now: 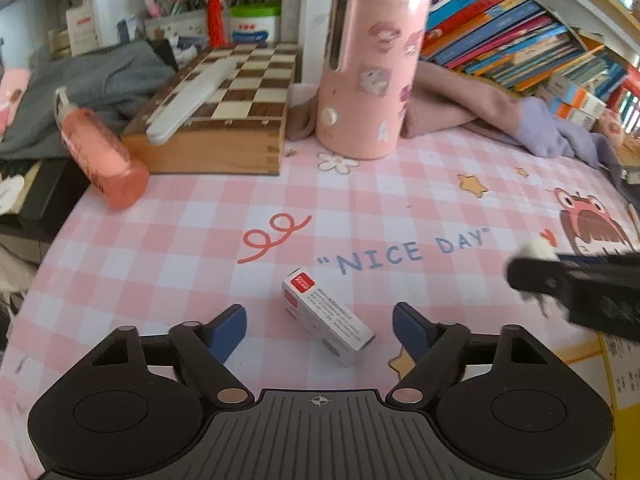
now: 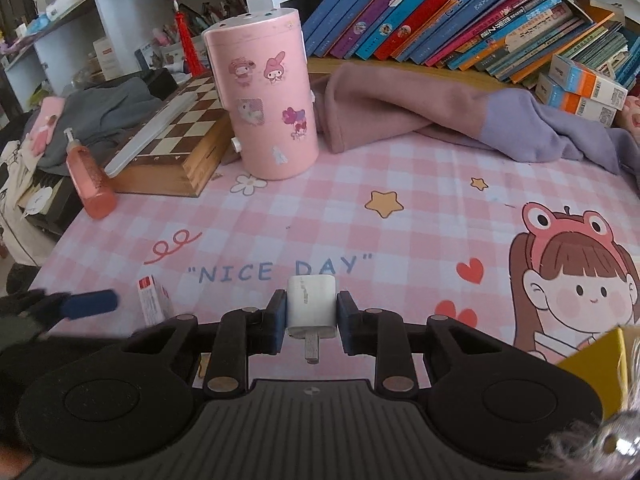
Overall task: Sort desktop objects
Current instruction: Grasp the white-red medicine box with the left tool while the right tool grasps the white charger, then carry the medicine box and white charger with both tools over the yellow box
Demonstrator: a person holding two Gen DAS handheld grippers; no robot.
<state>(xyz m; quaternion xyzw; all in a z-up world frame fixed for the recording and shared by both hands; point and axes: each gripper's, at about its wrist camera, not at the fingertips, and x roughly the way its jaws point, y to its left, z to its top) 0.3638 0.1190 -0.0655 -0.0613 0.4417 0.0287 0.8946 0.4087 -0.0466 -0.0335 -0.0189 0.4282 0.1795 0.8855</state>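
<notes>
**Charger in my right claw, box lined up for my left**

I judge I am mid-sort: one item is picked and a second is about to be. My right claw is clamped on the small white plastic charger plug, blue pads pressing its two sides, metal prong pointing back toward the camera. It is held just on the near side of the "NICE DAY" lettering printed on the pink-and-white checked mat that covers the counter. Whether it is lifted clear of the mat I cannot tell.

My left claw stands wide apart and holds nothing. The small white cardboard box with a red label lies flat on the mat between its blue fingertips, also on the near side of the lettering, turned at a slant to the jaws. Neither pad touches it.

The next move for the left, as I read it, calls for turning the wrist so the pads meet the long sides of the box, then lowering and closing. Gripped as it lies, the slanted box could twist or skid. The right needs a drop-off place; a yellow box edge shows at the far right of that view, but I cannot say it is the destination.

The charger looks hard, smooth and scuffed on its face. The box looks light, crisp-edged and printed with fine text.
</notes>
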